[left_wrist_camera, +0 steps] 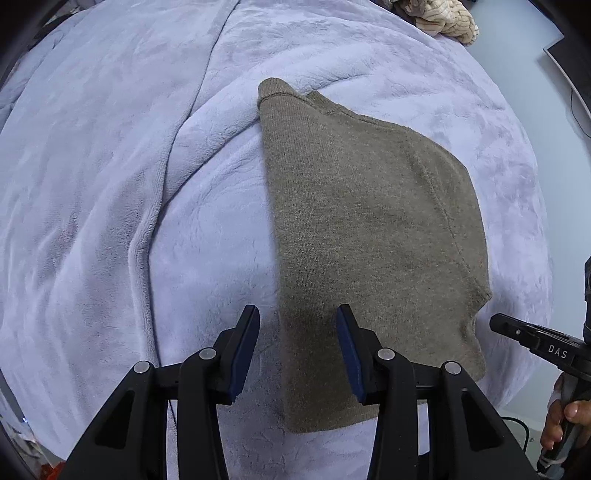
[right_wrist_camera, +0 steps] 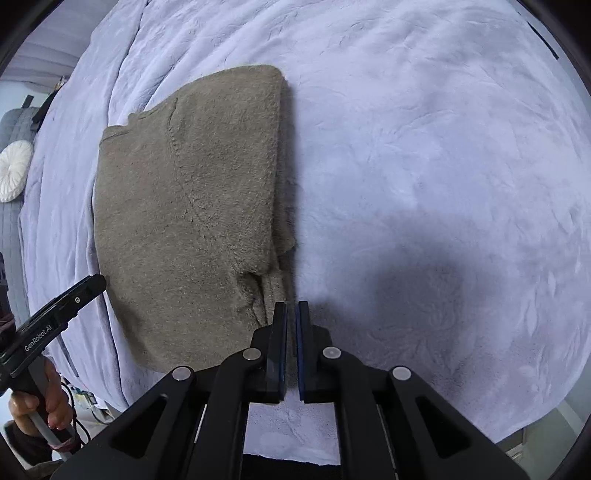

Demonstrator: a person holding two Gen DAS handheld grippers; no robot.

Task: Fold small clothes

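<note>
A brown knitted sweater lies flat on a lavender fleece blanket spread over a bed, already folded into a long narrow panel. Its long axis runs from 12 o'clock, where the collar end sits, down to 6 o'clock, where the hem lies closest to both hands.

In the left wrist view the left gripper hovers over the hem end with its fingers released and parted. The sweater's left folded edge runs up between them, so the 3 o'clock finger is above the knit and the 9 o'clock finger is above bare blanket. Nothing is pinched.

In the right wrist view the right gripper has its fingers clenched with only a thin slit between them and no cloth in it. The sweater lies to its 10 o'clock, and the rumpled near right corner sits just beside the fingertips at 11 o'clock.

Both grippers point steeply down at the same short hem edge, one near each corner. The left looks better placed, since it straddles the edge. My judgement is that the next fold runs along the long axis, hem carried toward 12 o'clock, and the right fingers would have to part first.

A beige plush bundle lies far off at 1 o'clock.
</note>
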